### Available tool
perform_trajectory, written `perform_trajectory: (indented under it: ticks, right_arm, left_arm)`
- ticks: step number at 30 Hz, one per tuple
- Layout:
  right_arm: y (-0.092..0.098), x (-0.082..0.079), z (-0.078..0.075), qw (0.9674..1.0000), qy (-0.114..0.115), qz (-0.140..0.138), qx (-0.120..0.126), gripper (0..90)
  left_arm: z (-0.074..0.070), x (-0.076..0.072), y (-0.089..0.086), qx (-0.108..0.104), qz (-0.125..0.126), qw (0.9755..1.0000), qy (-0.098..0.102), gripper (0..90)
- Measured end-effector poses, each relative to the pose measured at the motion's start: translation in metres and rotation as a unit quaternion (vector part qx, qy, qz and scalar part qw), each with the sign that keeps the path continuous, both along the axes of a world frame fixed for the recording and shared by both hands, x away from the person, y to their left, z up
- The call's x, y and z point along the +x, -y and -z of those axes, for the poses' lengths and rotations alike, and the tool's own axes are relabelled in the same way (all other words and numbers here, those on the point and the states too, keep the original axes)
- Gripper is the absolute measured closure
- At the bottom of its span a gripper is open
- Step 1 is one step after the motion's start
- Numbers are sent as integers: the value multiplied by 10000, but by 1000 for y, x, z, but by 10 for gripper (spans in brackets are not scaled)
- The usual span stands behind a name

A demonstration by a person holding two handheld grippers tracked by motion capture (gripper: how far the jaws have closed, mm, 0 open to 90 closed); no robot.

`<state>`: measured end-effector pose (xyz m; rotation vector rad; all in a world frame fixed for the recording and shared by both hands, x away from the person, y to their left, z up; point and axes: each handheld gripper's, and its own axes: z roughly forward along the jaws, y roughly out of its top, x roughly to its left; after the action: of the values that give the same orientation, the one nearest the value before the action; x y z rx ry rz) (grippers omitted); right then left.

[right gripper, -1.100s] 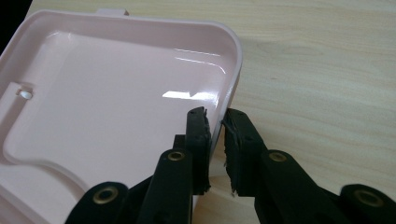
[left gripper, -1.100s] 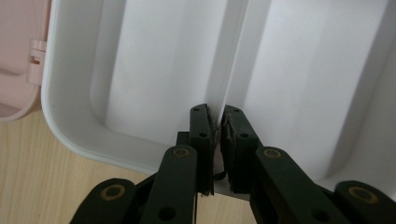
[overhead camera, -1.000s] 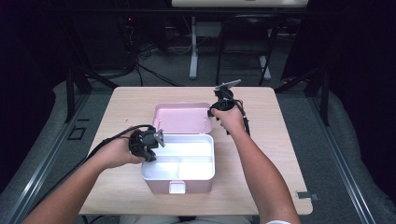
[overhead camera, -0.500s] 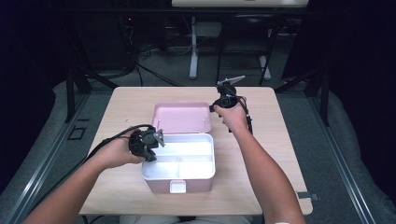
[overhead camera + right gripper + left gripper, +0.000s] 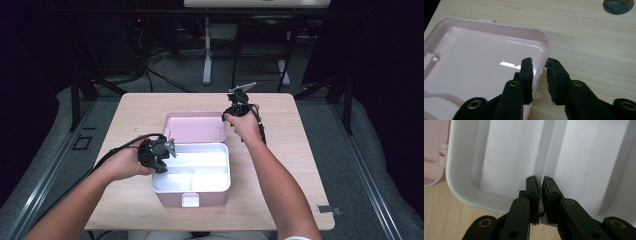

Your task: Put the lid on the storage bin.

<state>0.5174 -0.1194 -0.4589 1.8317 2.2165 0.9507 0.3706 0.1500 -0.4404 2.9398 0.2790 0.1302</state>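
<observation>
High view: the pink box (image 5: 192, 172) sits at the centre of the desk (image 5: 300, 165), its lid (image 5: 195, 126) folded flat behind it. The left gripper (image 5: 169, 149) is at the box's left wall; the right gripper (image 5: 234, 111) is at the lid's right corner.

Left gripper view: fingers (image 5: 532, 192) clamped on the white divider (image 5: 546, 157) inside the box.

Right gripper view: fingers (image 5: 527, 75) narrow, straddling the lid rim (image 5: 547, 53), with a visible gap.

Handling: probably light, rigid, glossy plastic, so likely slippery; grip thin rims or the divider.
</observation>
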Motion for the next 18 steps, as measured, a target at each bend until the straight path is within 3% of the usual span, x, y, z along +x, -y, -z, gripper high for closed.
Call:
perform_trajectory:
  ticks: [2,9,18]
  right_arm:
    - [1,4,7,9998,-176,25,29,713]
    - [-1,12,22,9988,-440,143,172,715]
    - [-5,14,24,9981,-594,151,105,756]
  left_arm:
    - [0,0,0,1,1,10000,-7,835]
    - [0,0,0,-2,0,10000,-1,835]
    - [0,0,0,1,6,10000,0,835]
